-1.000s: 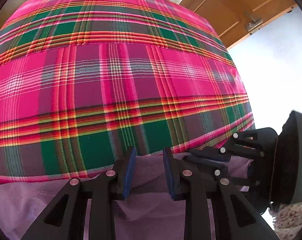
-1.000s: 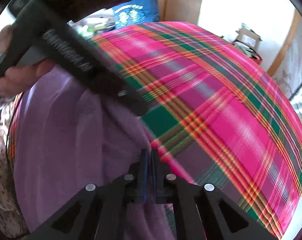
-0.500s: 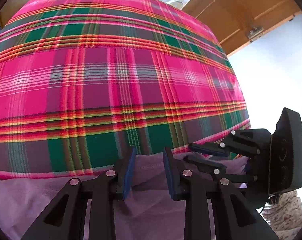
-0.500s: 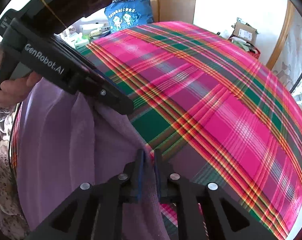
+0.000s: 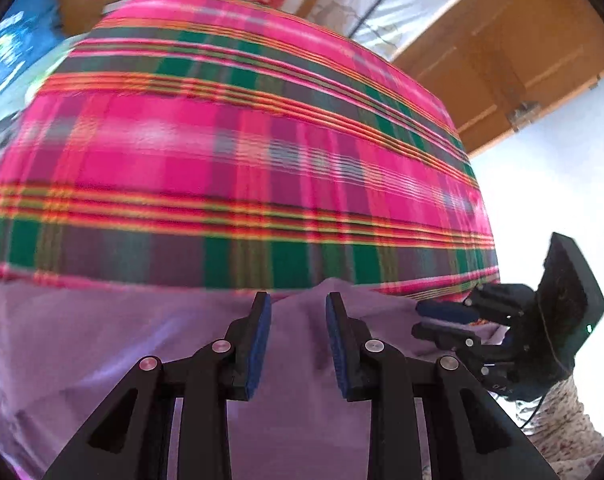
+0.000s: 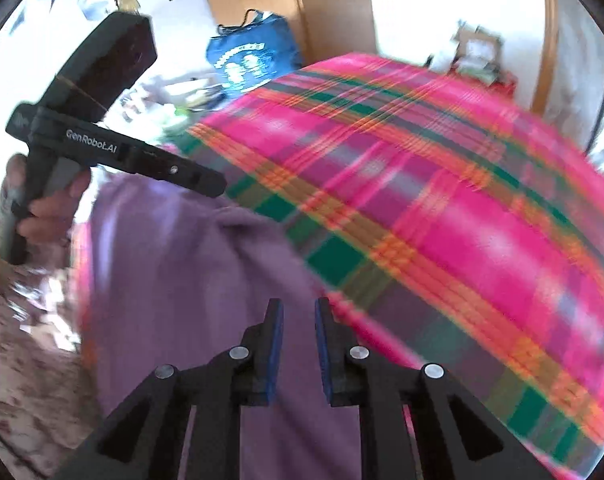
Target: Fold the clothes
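The purple garment [image 5: 302, 380] lies at the near edge of the bed, on the plaid cover [image 5: 238, 160], and you should treat it as light, limp cloth: it will sag, wrinkle and trail from wherever you pinch it, and it looks thin enough to slip out of a shallow bite. Your left hand-held gripper [image 5: 296, 304] hangs spread apart over a small raised ridge of the garment, nothing between its pads. Your right hand-held gripper [image 6: 298, 308] is also parted and empty, at the garment's far hem where purple meets plaid. That hem, near the corners, is probably the best place to take hold, one side each. Both views are smeared, so seams, sleeves and the garment's outline are hard to read, and its near part is hidden beneath the gripper bodies.
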Demonstrator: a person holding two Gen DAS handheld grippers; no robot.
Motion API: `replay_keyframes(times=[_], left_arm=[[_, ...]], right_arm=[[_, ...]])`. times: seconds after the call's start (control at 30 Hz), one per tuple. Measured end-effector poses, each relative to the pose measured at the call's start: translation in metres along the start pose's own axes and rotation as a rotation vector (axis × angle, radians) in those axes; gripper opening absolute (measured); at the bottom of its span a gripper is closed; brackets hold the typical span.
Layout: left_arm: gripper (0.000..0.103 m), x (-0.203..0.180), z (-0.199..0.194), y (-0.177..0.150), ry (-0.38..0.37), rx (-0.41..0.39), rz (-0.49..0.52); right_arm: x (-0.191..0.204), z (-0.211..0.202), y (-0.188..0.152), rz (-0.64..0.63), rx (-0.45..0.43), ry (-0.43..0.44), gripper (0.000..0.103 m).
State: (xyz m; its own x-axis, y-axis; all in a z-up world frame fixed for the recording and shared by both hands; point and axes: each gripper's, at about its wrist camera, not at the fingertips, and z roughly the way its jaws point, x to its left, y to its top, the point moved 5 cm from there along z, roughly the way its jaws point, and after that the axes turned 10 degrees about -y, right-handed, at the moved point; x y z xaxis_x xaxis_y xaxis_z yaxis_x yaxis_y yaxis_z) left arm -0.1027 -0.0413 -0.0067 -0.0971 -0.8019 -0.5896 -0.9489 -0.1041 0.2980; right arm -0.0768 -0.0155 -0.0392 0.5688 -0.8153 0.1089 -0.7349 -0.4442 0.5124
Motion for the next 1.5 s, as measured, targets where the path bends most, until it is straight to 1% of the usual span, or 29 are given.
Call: replay_keyframes(times=[0.07,0.13,0.17,0.2,0.23,0.3,0.37,0.4,0.47,0.53,0.63,0.77,0.93,1.13,1.2,1.27,1.37,1.5], left_arm=[[0.029,0.015,-0.011,-0.006,0.014,-0.021,-0.039],[0.029,0.032,-0.021,-0.013,0.03,-0.038,-0.086],[0.029,0.042,-0.025,-0.017,0.039,-0.046,-0.109],[0.029,0.05,-0.027,-0.021,0.047,-0.048,-0.133],[0.029,0.059,-0.029,-0.024,0.055,-0.049,-0.157],[0.029,0.074,-0.032,-0.03,0.065,-0.053,-0.203],[0.029,0.086,-0.035,-0.035,0.06,-0.062,-0.242],[0.029,0.089,-0.037,-0.035,0.051,-0.069,-0.253],[0.029,0.094,-0.04,-0.036,0.036,-0.083,-0.27],[0.029,0.097,-0.043,-0.034,0.026,-0.091,-0.28],[0.029,0.099,-0.046,-0.035,0.012,-0.097,-0.282],[0.029,0.1,-0.053,-0.035,-0.017,-0.122,-0.289],[0.029,0.115,-0.058,-0.036,-0.057,-0.151,-0.341],[0.029,0.117,-0.059,-0.037,-0.072,-0.147,-0.345],[0.029,0.119,-0.06,-0.036,-0.078,-0.149,-0.351],[0.029,0.121,-0.058,-0.035,-0.083,-0.147,-0.355],[0.029,0.124,-0.056,-0.034,-0.092,-0.149,-0.364],[0.029,0.125,-0.059,-0.036,-0.106,-0.159,-0.379]], right_arm=[[0.001,0.01,0.002,0.064,0.035,0.114,0.016],[0.006,0.017,0.006,0.116,0.048,0.215,0.018],[0.007,0.021,0.007,0.132,0.063,0.251,0.02],[0.009,0.025,0.008,0.149,0.078,0.286,0.026],[0.01,0.029,0.009,0.165,0.094,0.32,0.029],[0.011,0.038,0.01,0.19,0.131,0.372,0.03],[0.011,0.046,0.01,0.208,0.16,0.394,0.036],[0.011,0.05,0.01,0.218,0.173,0.406,0.038],[0.014,0.057,0.012,0.235,0.196,0.437,0.039],[0.02,0.062,0.016,0.241,0.209,0.495,0.04],[0.021,0.07,0.021,0.272,0.23,0.538,0.041],[0.023,0.088,0.031,0.324,0.268,0.573,0.041],[0.028,0.101,0.042,0.357,0.303,0.619,0.041],[0.045,0.11,0.054,0.339,0.308,0.676,0.041],[0.046,0.11,0.057,0.337,0.3,0.686,0.041],[0.042,0.109,0.058,0.36,0.281,0.693,0.041],[0.033,0.107,0.06,0.425,0.25,0.718,0.041],[0.007,0.099,0.061,0.541,0.17,0.753,0.041]])
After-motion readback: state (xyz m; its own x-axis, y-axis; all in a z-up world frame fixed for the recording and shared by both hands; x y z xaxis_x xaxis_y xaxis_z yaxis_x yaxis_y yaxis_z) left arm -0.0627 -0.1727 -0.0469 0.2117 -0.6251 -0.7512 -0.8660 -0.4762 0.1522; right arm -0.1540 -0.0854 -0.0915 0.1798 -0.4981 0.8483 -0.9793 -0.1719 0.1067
